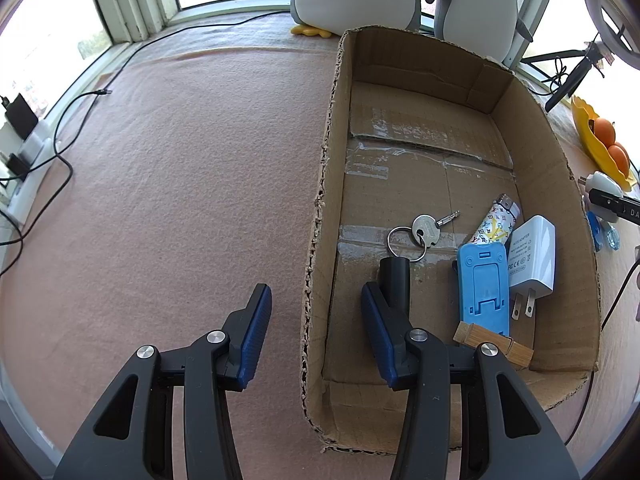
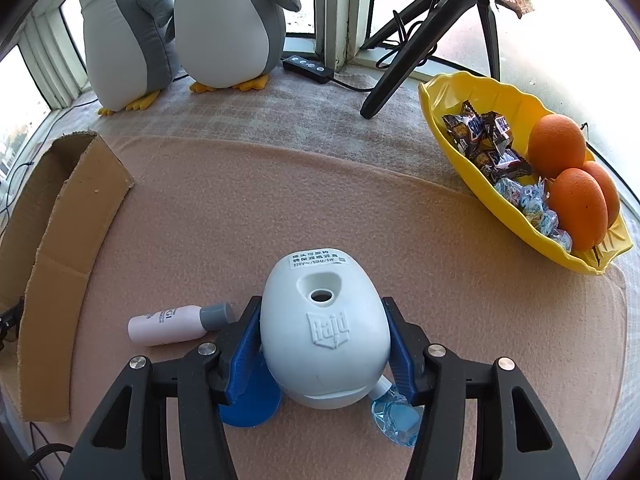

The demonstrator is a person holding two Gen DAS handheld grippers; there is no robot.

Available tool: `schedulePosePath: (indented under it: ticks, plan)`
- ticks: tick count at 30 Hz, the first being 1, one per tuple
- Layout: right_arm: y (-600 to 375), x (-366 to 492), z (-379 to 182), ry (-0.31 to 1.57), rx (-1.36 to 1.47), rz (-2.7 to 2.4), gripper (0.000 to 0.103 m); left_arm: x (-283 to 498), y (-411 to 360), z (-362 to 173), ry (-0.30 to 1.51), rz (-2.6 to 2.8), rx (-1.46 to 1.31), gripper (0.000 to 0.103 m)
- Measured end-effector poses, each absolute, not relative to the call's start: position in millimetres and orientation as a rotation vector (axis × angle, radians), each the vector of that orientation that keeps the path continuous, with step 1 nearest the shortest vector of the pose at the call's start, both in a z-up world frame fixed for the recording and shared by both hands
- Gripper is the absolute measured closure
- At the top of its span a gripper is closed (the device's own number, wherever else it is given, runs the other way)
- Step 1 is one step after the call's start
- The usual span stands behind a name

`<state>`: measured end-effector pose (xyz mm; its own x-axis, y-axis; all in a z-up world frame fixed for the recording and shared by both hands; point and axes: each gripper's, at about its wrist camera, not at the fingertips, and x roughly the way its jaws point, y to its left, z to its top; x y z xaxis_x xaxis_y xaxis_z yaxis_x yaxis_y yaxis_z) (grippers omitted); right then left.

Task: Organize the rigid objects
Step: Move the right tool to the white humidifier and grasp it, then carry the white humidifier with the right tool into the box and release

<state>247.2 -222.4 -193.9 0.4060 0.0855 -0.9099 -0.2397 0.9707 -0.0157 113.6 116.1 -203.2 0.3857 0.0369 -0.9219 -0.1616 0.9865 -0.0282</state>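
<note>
A shallow cardboard box [image 1: 532, 128] lies on the pink cloth; its wall also shows in the right wrist view [image 2: 60, 240]. Inside lie a key on a ring [image 1: 424, 230], a black tube [image 1: 395, 280], a patterned lighter [image 1: 496, 224], a blue phone stand [image 1: 482, 288], a white charger [image 1: 532, 256] and a bamboo clip [image 1: 494, 344]. My left gripper [image 1: 316, 316] is open and empty, straddling the box's left wall. My right gripper [image 2: 320, 344] is shut on a white egg-shaped Raid device [image 2: 324, 332]. A white bottle with a grey cap [image 2: 180, 324] lies to its left.
A blue disc [image 2: 252, 404] and a blue plastic piece [image 2: 396, 420] lie under the right gripper. A yellow dish [image 2: 460, 96] holds oranges and sweets at right. Two plush penguins [image 2: 224, 24], a tripod [image 2: 404, 60] and a power strip [image 2: 308, 66] stand by the window. Cables [image 1: 68, 128] run at left.
</note>
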Motion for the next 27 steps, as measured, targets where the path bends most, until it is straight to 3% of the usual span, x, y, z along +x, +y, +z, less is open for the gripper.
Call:
schedulePosePath:
  ticks: [12,27]
  plan:
    - [-213.7,231.5,-162.6,1.066,-0.13,0.213,0.051,113.3,118.3,-202.8,1.168,0.124,-0.126,0.056]
    - [-114.9,208.9,-117.4,0.968,-0.128,0.382,0.051,110.8,117.6,-203.4,1.154,0.113,-0.124,0.056]
